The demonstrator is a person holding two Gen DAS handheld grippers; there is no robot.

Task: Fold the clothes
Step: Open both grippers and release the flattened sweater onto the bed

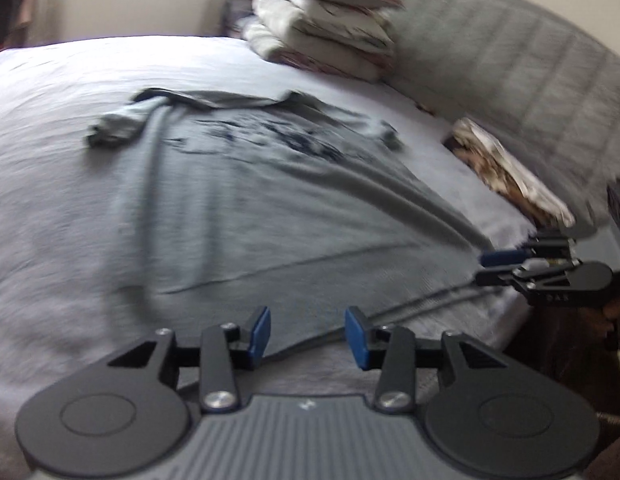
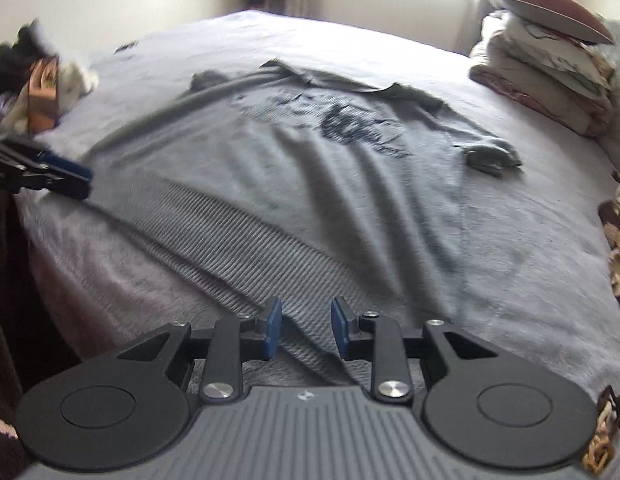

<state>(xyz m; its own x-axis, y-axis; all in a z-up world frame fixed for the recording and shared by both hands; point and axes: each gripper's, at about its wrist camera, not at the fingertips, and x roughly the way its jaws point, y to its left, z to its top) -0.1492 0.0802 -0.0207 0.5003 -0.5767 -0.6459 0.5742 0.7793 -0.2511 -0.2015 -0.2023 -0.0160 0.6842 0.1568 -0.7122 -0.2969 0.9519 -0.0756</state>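
No legible text anywhere. Dark blue print on shirt (image 2: 350, 128) chest: lettering-like marks, too blurred to read in either wrist view. Small pale emblem on left gripper (image 1: 308, 332) body, another on right gripper (image 2: 306, 328) body: shape only, no letters. Faint marks on right gripper's housing in left view: unreadable.

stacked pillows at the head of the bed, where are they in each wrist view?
Left wrist: stacked pillows sit top centre, beyond the grey T-shirt.
Right wrist: stacked pillows sit at the upper right edge, right of the grey T-shirt.
Shared landmark: the dark print on the shirt's chest.
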